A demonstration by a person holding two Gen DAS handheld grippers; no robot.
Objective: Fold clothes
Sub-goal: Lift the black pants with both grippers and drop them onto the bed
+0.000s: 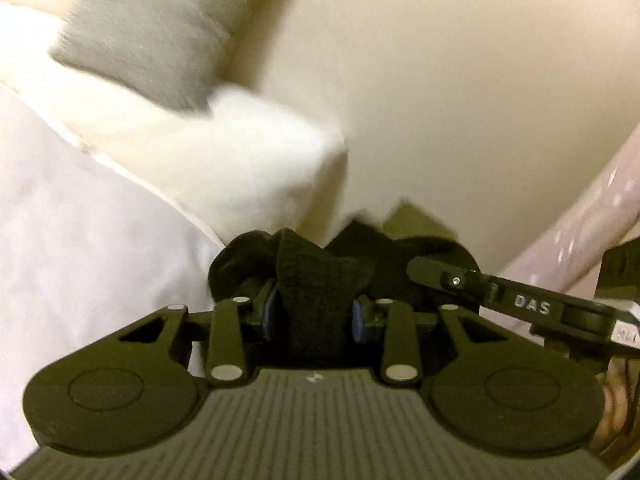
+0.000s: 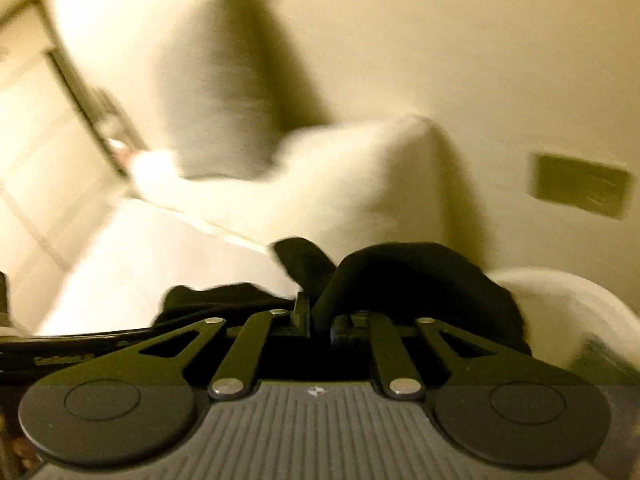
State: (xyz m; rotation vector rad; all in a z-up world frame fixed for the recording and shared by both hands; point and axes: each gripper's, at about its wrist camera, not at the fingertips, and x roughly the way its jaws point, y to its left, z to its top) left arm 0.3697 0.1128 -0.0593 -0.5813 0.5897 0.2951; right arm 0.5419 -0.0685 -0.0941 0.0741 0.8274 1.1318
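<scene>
Nearest us, our left gripper (image 1: 314,314) pinched a bunched black knit cloth (image 1: 316,280) between blue pads (image 1: 271,312); our right gripper (image 2: 320,322) clamped its smoother fold (image 2: 400,276), above a blurred white pillow (image 2: 360,184).

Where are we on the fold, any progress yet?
Done: no finished fold shows in either view. In hand: left gripper and right gripper are each shut on the black garment, bunched and raised above the white bedding. Left: the folding itself.
</scene>
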